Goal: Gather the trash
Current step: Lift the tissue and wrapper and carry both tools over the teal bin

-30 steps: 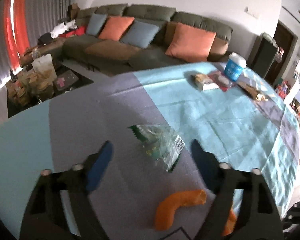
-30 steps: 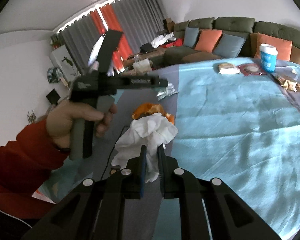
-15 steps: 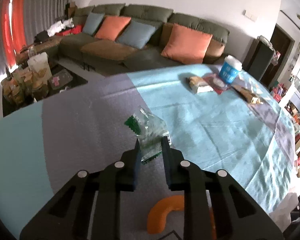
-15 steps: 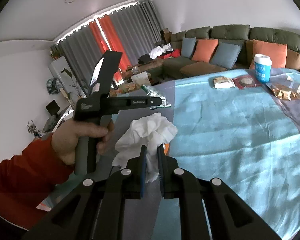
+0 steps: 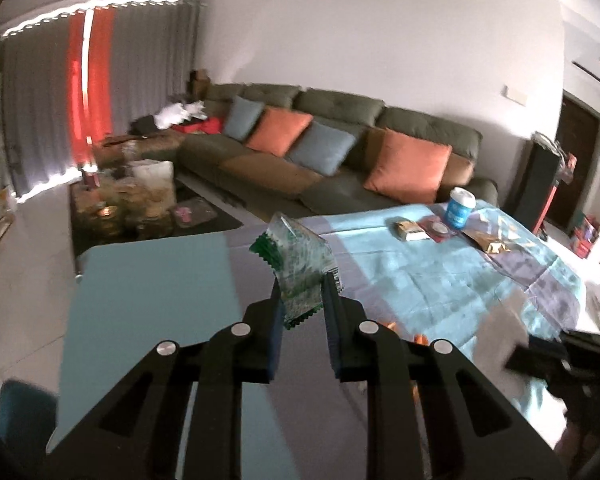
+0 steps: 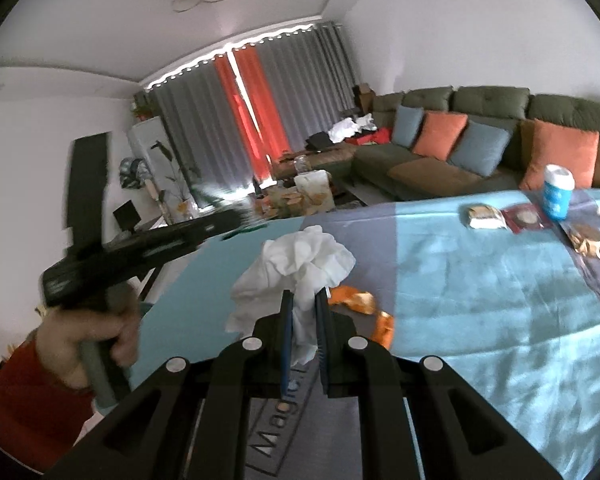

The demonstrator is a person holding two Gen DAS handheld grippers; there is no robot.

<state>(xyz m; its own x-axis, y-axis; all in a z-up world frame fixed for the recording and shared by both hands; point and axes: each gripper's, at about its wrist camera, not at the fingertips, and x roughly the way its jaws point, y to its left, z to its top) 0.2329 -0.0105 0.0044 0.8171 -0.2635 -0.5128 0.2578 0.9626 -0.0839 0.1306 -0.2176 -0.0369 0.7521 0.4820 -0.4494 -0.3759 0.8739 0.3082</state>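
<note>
Above the desk (image 6: 480, 300), the left hand-held gripper (image 5: 300, 300) pinches a green wrapper (image 5: 300, 264); the right hand-held gripper (image 6: 303, 308) clamps a crumpled white tissue (image 6: 296, 264) over orange scraps (image 6: 360, 304).

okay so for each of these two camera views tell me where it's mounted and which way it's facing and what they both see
Left wrist: sits on the left gripper, looks along its jaws, shut on a green wrapper, toward the sofa; no body shows.
Right wrist: sits on the right gripper, jaws shut on a white tissue, facing the curtains; the person's left hand and red sleeve show.
Shared: the tablecloth, blue cup, sofa, curtains.
</note>
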